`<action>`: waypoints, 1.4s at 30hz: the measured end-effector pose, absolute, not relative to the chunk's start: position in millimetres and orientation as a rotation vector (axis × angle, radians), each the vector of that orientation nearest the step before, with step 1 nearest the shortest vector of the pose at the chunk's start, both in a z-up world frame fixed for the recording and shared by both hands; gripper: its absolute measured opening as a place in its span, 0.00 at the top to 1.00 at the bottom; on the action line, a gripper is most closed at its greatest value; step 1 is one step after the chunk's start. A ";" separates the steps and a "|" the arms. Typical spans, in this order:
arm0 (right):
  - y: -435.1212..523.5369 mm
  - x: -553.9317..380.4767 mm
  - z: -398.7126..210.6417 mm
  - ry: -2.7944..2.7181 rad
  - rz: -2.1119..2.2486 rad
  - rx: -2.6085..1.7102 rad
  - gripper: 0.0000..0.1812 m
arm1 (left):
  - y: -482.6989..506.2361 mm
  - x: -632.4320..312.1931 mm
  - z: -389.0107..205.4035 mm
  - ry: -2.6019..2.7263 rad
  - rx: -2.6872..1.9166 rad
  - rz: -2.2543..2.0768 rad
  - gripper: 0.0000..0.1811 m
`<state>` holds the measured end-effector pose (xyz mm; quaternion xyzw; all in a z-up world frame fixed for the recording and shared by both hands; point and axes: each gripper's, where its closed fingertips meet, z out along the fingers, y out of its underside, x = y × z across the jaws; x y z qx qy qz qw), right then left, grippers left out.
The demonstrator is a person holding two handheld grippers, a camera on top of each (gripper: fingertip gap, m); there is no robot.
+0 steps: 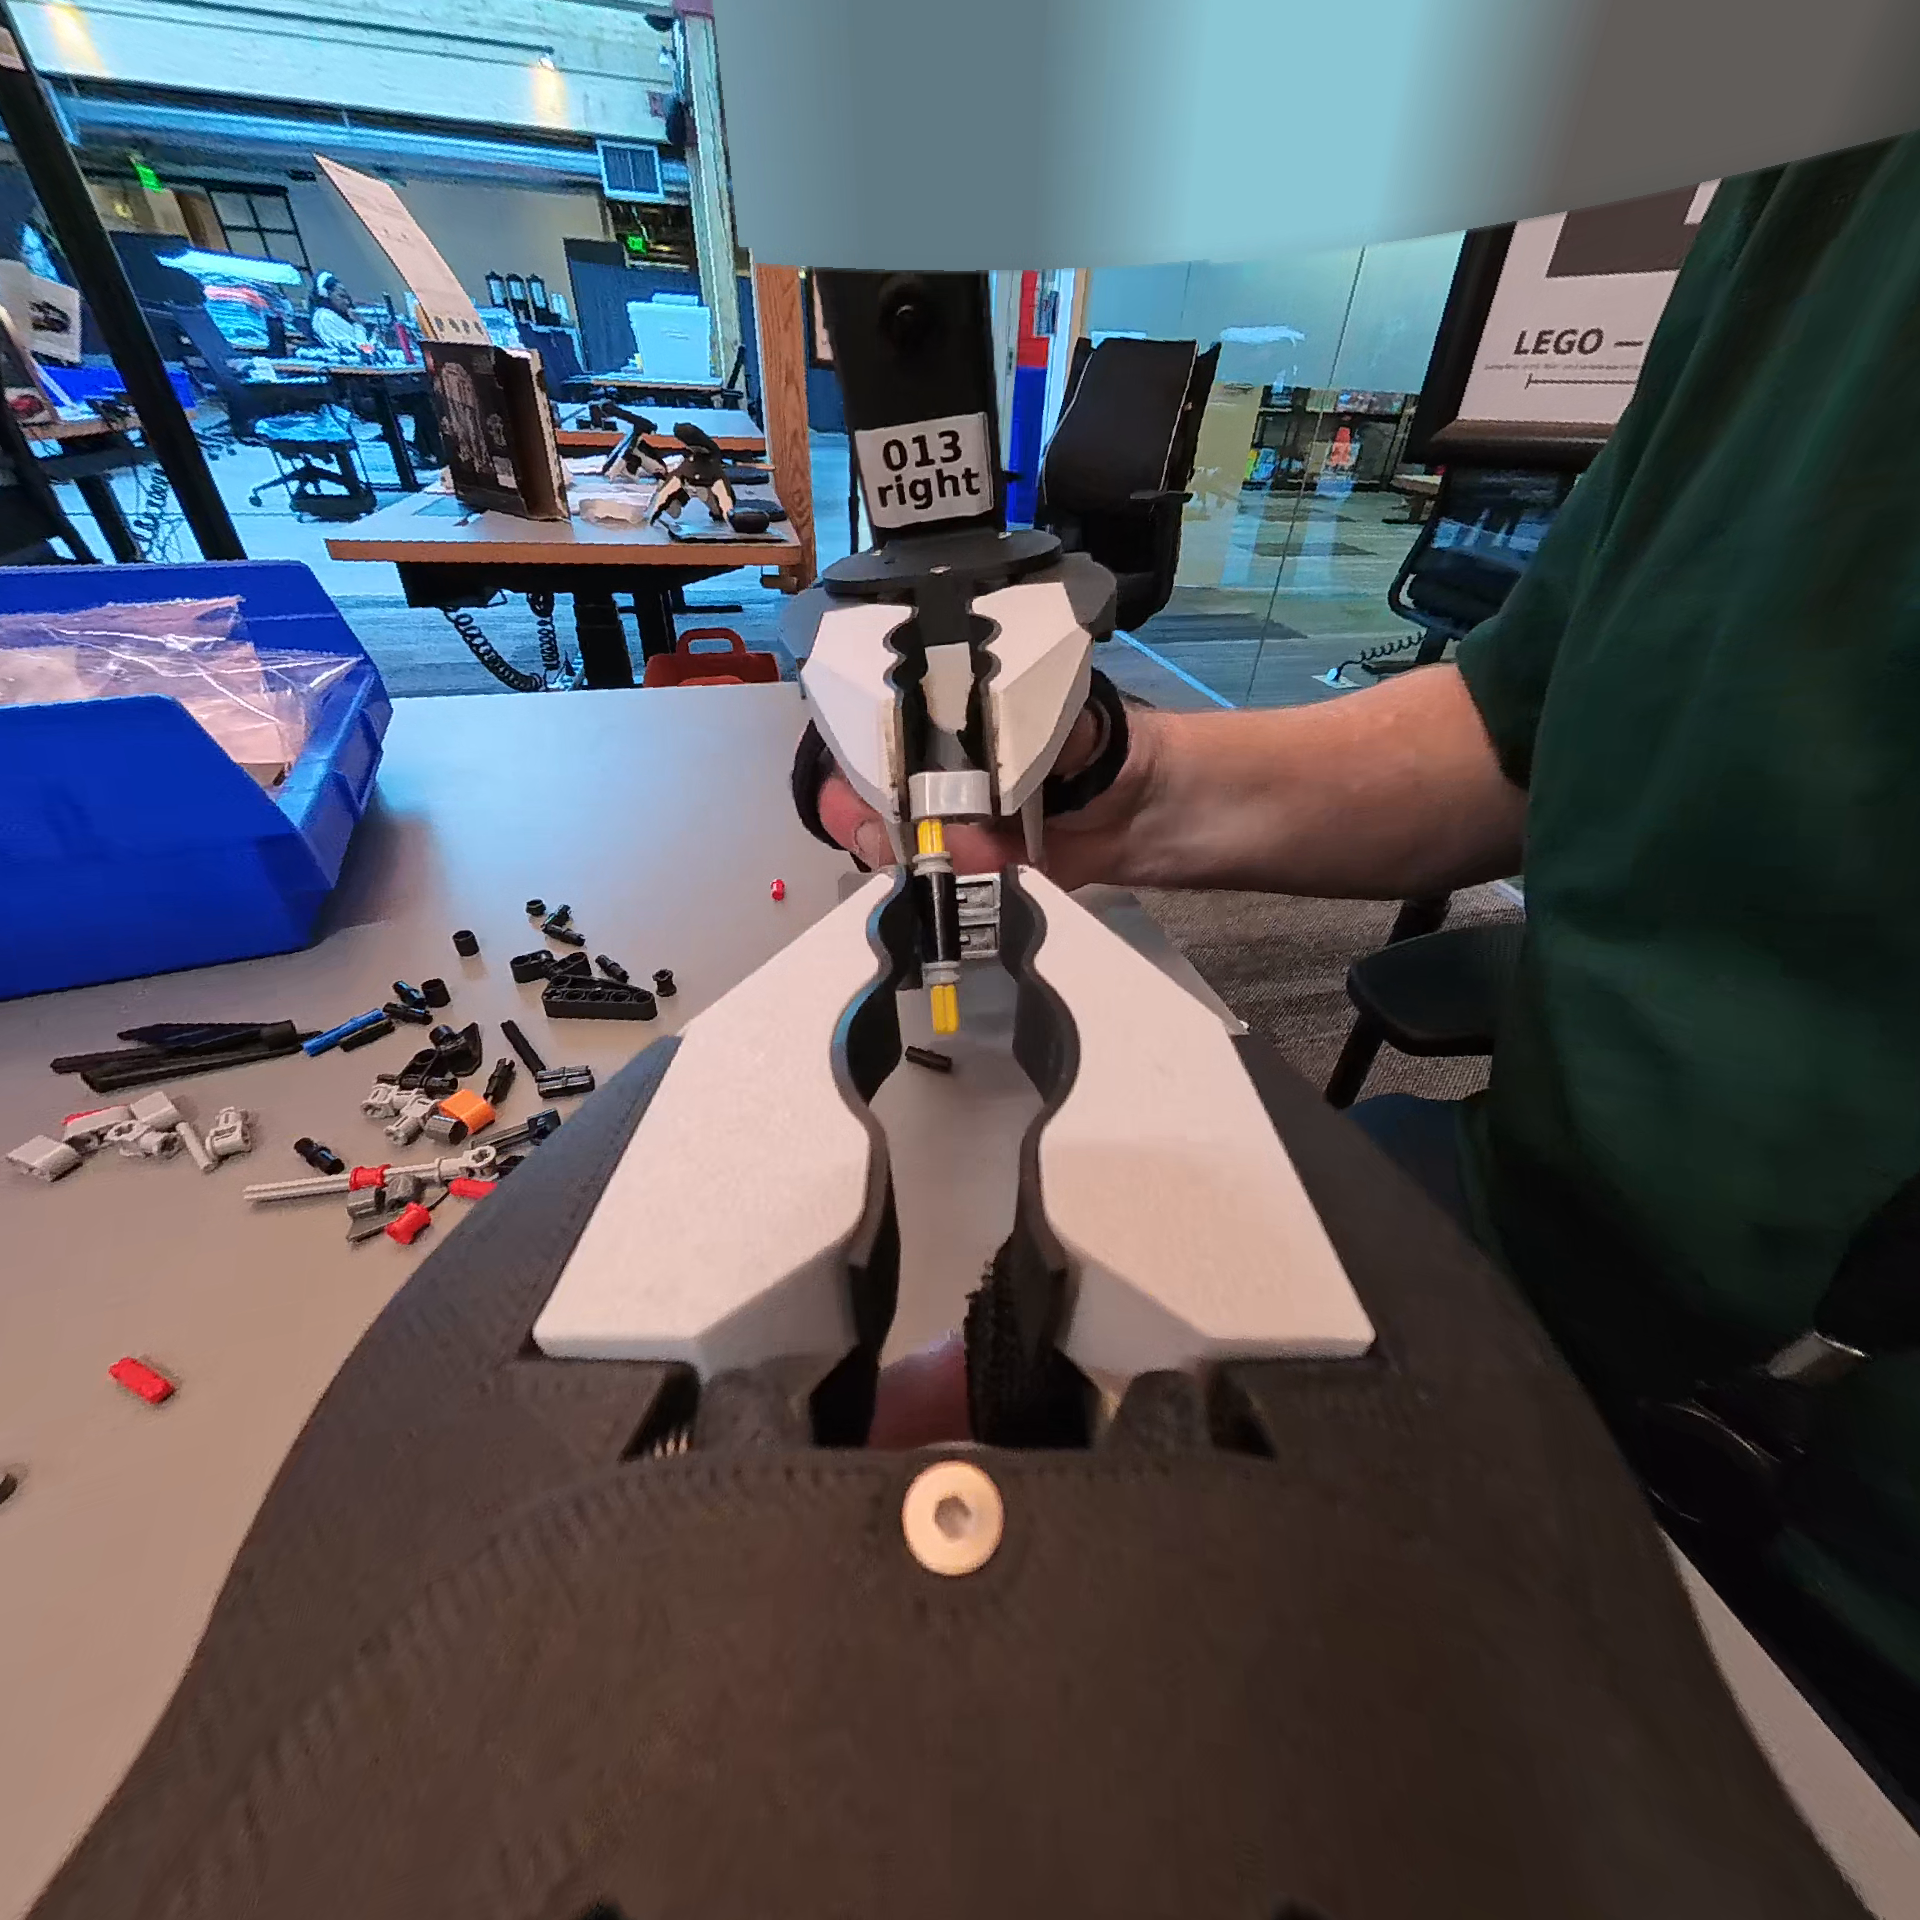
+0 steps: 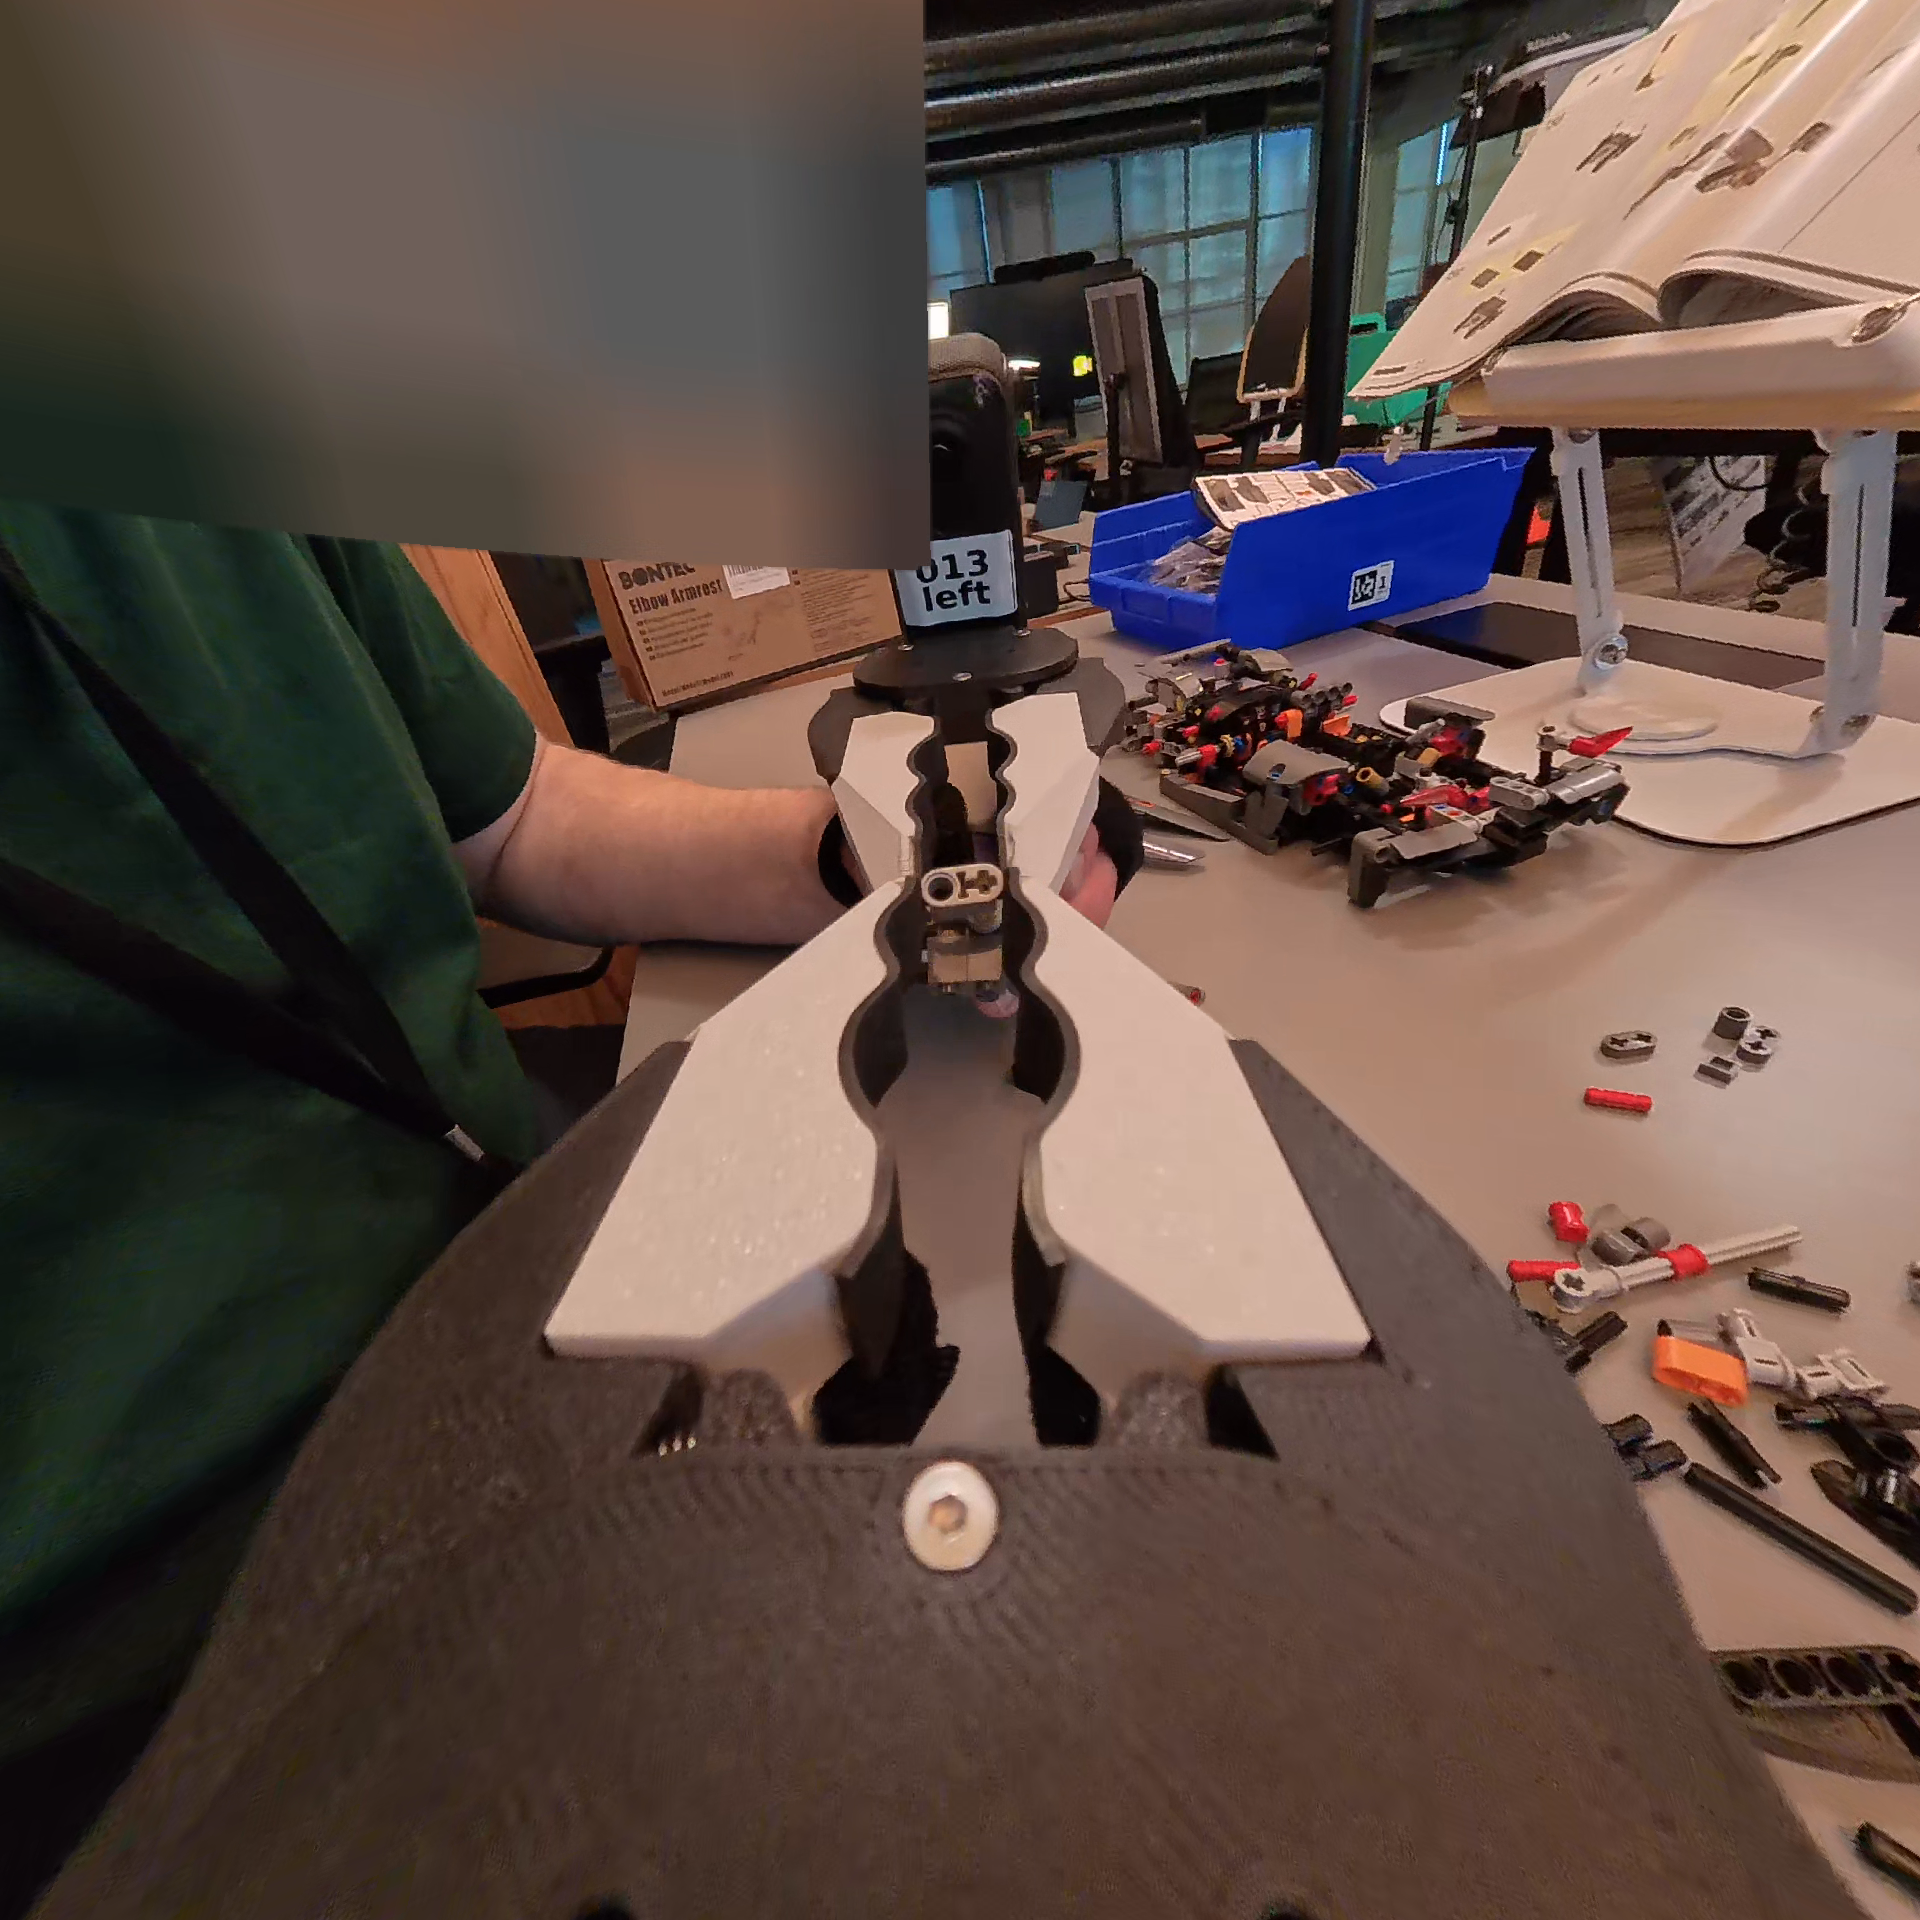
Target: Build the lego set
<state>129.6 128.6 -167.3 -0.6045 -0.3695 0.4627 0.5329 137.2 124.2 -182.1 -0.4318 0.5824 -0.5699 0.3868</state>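
Fingers of L gripper sit part-way apart, flanking a black-sleeved yellow axle and a small grey block. Can't tell whether they actually pinch either one. R gripper faces it tip to tip, its fingers clamped on a light grey connector; the axle runs from that connector into the L gripper's gap. In the R wrist view the connector shows end-on, w/ one round hole and one cross hole, and the grey block sits just under it. A hand holds the R gripper, green sleeve behind.

Landmark: blue bin on the grey table.
- Both grippers and the held sub-assy: well apart from the bin, up off the table, near the table edge by the person.
- Clear plastic bag: inside the bin.
- Loose lego parts (black, grey, red, one orange): on the table just beside the bin, on its side toward the grippers.
- Single red piece: farther from the bin than the pile, alone.
- Part-built lego car chassis: on the table near the bin, in front of it in the R wrist view.
- Open instruction booklet on a white stand: beside the bin, raised above its rim.
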 end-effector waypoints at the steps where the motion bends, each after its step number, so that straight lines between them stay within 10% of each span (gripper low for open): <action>1: 127.8 129.3 -167.6 -0.887 1.107 -1.436 0.93 | 123.7 137.4 -182.1 1.487 -1.097 -1.451 0.92; 42: 116.5 133.8 -227.9 -1.233 0.704 -1.766 0.93 | 111.3 153.2 -246.5 1.848 -1.182 -1.016 0.92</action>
